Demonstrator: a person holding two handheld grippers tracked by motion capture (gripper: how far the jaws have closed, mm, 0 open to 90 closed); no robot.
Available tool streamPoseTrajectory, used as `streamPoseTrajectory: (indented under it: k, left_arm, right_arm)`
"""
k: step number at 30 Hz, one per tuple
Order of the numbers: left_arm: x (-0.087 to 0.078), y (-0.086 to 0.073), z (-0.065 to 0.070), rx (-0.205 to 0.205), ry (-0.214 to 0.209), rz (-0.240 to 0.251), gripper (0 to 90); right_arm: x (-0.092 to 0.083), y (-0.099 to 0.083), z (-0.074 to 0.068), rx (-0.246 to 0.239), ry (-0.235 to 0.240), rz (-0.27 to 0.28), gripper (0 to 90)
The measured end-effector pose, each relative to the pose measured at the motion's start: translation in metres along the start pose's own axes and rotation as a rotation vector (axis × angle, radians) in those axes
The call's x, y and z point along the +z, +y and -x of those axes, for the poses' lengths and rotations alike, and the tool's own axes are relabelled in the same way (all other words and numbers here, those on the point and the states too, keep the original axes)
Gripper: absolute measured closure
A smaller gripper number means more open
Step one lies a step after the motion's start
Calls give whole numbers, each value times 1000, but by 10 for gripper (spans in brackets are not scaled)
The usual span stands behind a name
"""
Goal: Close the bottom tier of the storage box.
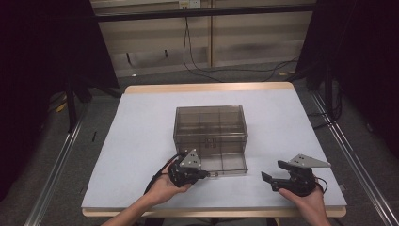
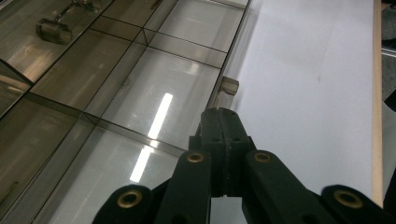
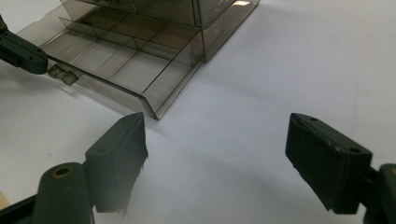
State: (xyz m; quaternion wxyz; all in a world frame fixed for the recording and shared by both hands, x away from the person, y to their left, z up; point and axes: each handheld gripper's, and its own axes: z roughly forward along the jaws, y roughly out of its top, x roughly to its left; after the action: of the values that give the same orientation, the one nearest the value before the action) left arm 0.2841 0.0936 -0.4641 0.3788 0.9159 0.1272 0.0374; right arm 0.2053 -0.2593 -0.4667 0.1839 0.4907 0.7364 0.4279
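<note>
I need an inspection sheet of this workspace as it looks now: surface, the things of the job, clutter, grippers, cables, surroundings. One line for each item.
Surface: white sheet on a wooden table, clean.
Job's things: smoky clear box mid-table; its bottom drawer is pulled out, compartments look empty, handle at the front edge.
Clutter: nothing seen.
Grippers: left gripper shut at the drawer front, by the handle; whether it pinches the edge I cannot tell. Right gripper open, apart from the box, over bare sheet.
Cables: black cable trails from the left gripper; floor cables behind the table.
Surroundings: dark curtains both sides, rails along the floor.

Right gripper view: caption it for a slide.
Open right gripper faces the smoky plastic drawer box, bottom drawer pulled out.
</note>
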Motion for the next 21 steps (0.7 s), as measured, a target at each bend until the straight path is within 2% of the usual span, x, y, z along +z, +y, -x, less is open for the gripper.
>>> streamPoseTrajectory:
  k: [8,9,10,11,14,15,16,21]
  left_arm:
    - [1,0,1,-4,4,5,900]
    - [-1,1,0,18,3,-14,900]
    - [0,0,1,-2,5,1,900]
    - [0,1,1,-8,11,-7,900]
    - [0,0,-2,3,13,-12,900]
    - [-1,0,-3,-10,18,-13,900]
    - [1,-1,-4,-21,9,13,900]
    - [2,-2,-4,-20,12,12,900]
  right_arm:
    - [0,0,0,1,5,-3,204]
    - [0,0,0,0,5,-4,204]
    - [0,0,0,0,5,-4,204]
    - [0,0,0,0,4,-4,204]
    - [0,0,0,1,4,-5,204]
    - [0,0,0,2,4,-4,204]
    - [0,0,0,2,5,-6,204]
    - [0,0,0,3,4,-3,203]
